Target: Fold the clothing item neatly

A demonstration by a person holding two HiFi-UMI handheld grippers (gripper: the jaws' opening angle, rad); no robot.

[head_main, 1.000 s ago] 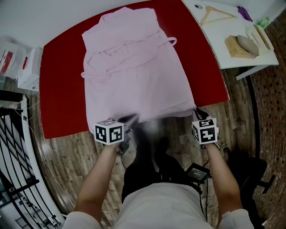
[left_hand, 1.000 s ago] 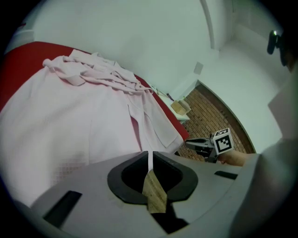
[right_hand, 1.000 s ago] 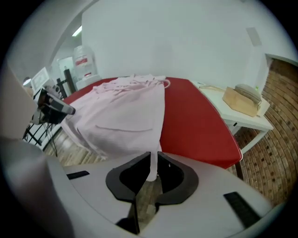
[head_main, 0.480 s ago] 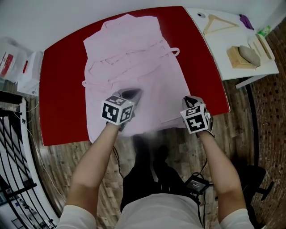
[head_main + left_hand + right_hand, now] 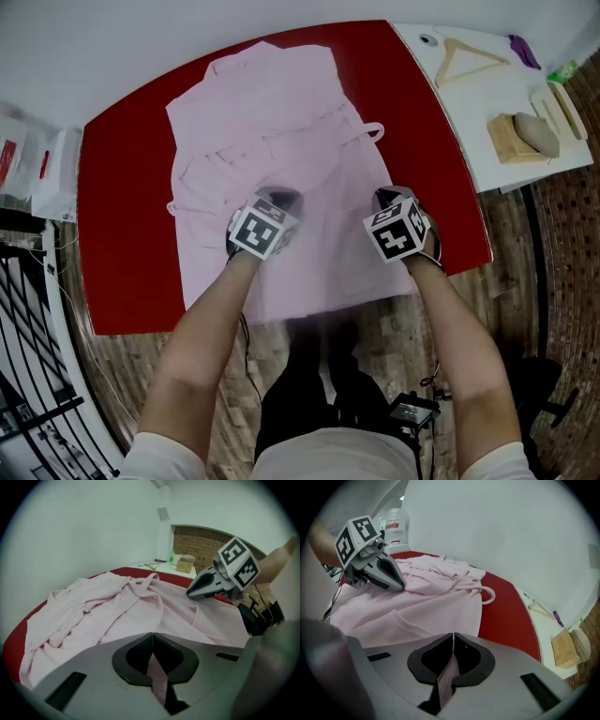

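- In the head view, a pink garment [image 5: 281,122] lies spread on the red table [image 5: 122,187]. Its wrinkled upper part is toward the far side, and its lower part reaches the near edge of the table.
- The left tool [image 5: 279,199] and the right tool [image 5: 386,195] hang side by side over the lower half of the garment. They are apart from each other, and both point away from the person and downward.
- A thin cloth loop [image 5: 375,131] sticks out at the right side of the garment.
- At the right stands a white table [image 5: 478,122] that carries a wooden hanger [image 5: 466,56] and a wooden block [image 5: 514,141].
- In the left gripper view, the jaws of the left tool are clenched on a narrow fold of the pink cloth, which runs out between them toward the camera.
- Beyond these jaws the garment lies in soft folds on the red table. The right tool is at the right, with its tip low over the cloth.
- In the right gripper view, the jaws of the right tool are pressed together in the same way on a strip of the pink cloth.
- The left tool shows at the upper left, with its tip down at the garment. The cloth loop lies on the bare red table beside the garment.
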